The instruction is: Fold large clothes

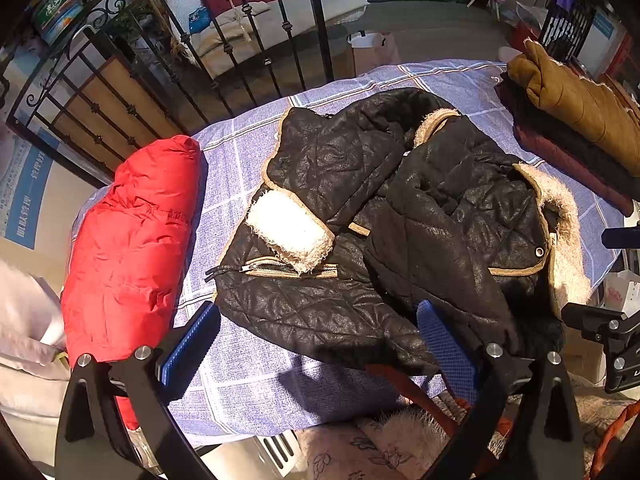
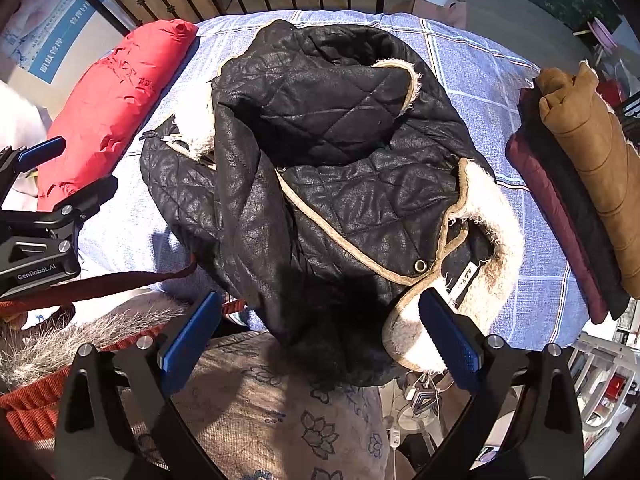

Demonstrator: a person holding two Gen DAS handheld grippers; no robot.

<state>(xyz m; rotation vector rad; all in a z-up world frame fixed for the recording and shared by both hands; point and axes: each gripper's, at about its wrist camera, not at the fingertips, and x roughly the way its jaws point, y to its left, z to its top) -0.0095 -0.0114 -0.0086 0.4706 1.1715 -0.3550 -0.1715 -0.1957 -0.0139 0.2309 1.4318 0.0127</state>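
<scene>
The big black quilted coat with tan trim and white fuzzy lining [image 1: 384, 216] lies in a crumpled heap in the middle of the surface, which wears a blue checked cloth [image 1: 248, 360]. One sleeve is bent across the coat's front, and its white fuzzy cuff [image 1: 290, 232] rests just above a tan zipper pocket [image 1: 288, 269]. The fuzzy collar [image 2: 488, 216] curls along the coat's right side, and the coat's near edge hangs a little over the surface's edge toward me.

My left tongs [image 1: 318, 344] are wide apart and hold nothing. One blue pad sits over the bare cloth to the left of the coat, and the other pad is at the coat's near hem. I cannot tell if that pad touches the coat.

My right tongs [image 2: 320, 334] are spread wide too, with nothing between them. They sit at the coat's near edge, and one blue pad is right by the fuzzy lining and a little white label [image 2: 468, 276].

Left of the coat lies a folded puffy red jacket [image 1: 132, 248]. Right of the coat is a stack of folded clothes, with a brown suede jacket [image 1: 576, 104] on top of dark red and black ones [image 2: 560, 216]. Past the coat, on the far side, stands a black iron railing [image 1: 224, 52].
</scene>
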